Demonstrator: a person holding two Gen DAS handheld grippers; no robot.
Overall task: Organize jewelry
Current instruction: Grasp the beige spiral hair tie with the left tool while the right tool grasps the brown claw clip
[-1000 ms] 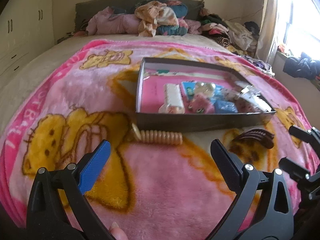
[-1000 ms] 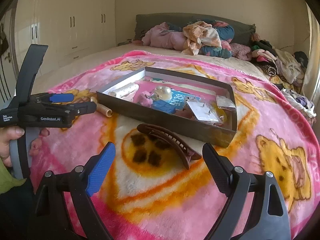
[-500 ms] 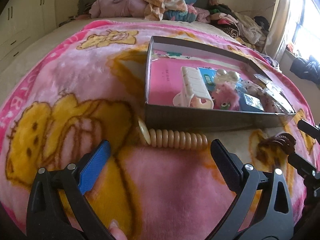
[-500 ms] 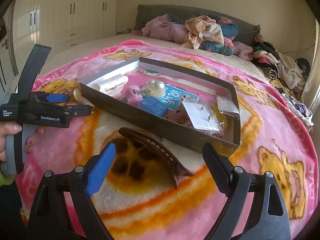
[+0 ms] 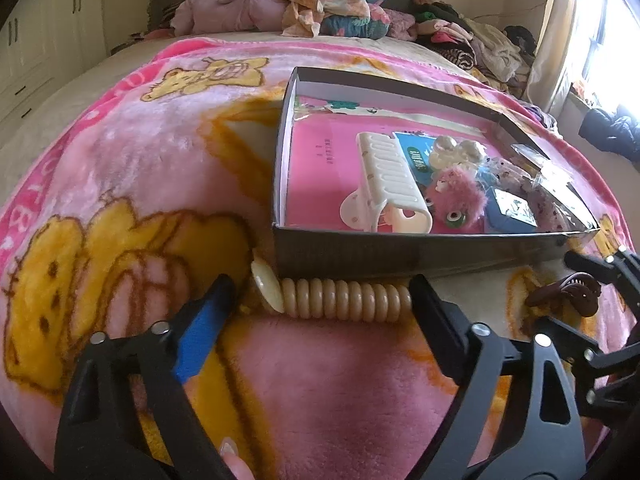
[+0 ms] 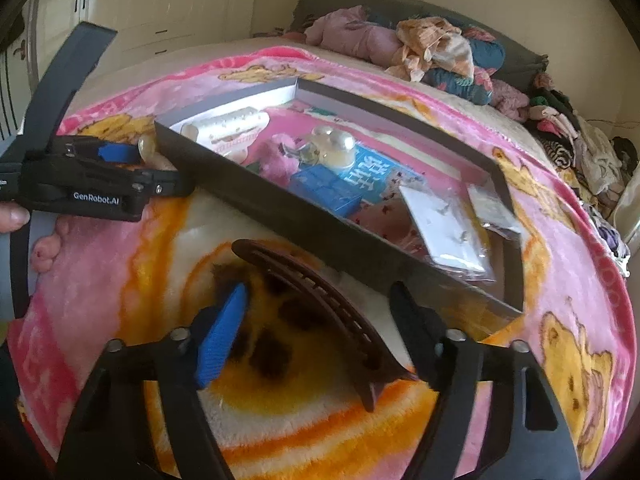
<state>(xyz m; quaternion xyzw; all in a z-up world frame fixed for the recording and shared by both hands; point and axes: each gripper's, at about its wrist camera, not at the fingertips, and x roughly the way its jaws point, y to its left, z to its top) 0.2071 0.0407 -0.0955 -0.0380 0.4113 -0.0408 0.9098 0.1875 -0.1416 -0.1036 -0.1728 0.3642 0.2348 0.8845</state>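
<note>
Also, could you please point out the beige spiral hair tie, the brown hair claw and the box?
beige spiral hair tie (image 5: 344,295): left wrist view, middle coils.
brown hair claw (image 6: 320,300): right wrist view, curved spine.
box (image 5: 360,254): left wrist view, near wall.

Daylight enters from the window (image 5: 608,40) at right of the left wrist view; panes blown out to white. Room evenly bright, shadows soft. Strong fisheye bending toward the edges, dark vignette in corners. Right wrist view: fingers (image 6: 224,332) motion-blurred, blanket (image 6: 560,280) pattern softened. Colours slightly washed.

You have one box (image 5: 420,258), one beige spiral clip (image 5: 344,294), one brown hair claw clip (image 6: 320,300), and two claws: left (image 5: 320,296), right (image 6: 320,304).
</note>
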